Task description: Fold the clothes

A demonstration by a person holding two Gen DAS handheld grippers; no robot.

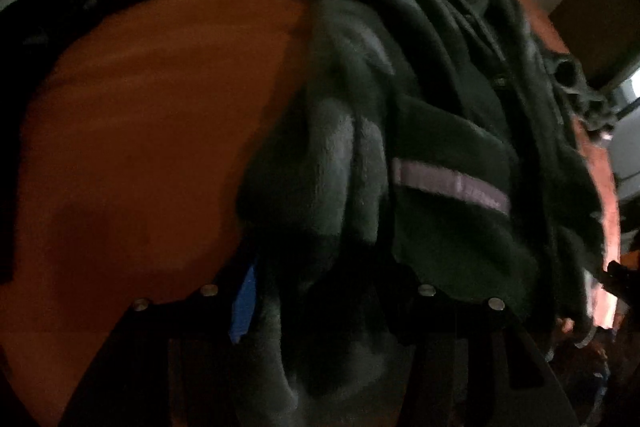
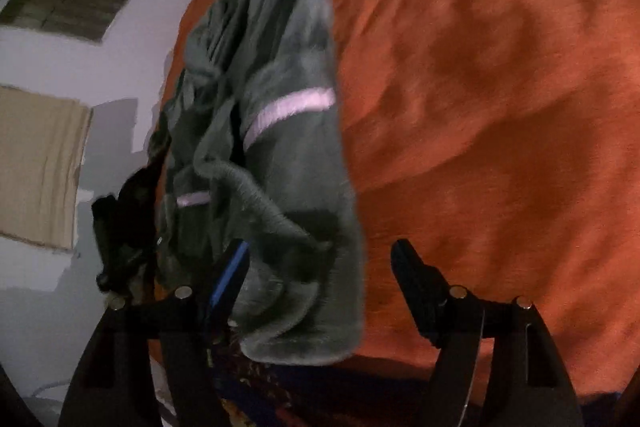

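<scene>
An orange blanket (image 2: 500, 107) lies underneath, a pale wall (image 2: 120, 75) behind. The green fleece jacket (image 1: 420, 147), pale-striped, lies bunched on it. The left claw (image 1: 320, 291) seems clamped on its fabric; the right claw (image 2: 320, 267) gapes wide over its hem.

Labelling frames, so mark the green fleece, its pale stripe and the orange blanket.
green fleece (image 1: 448, 223), left wrist view, folded body.
pale stripe (image 2: 292, 109), right wrist view, band's middle.
orange blanket (image 2: 500, 107), right wrist view, bare surface.

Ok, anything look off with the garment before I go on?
Yes: the green fleece garment lies bunched in deep folds at the edge of the orange blanket, not spread flat. Left claw is buried in fabric; right claw stands open.
</scene>
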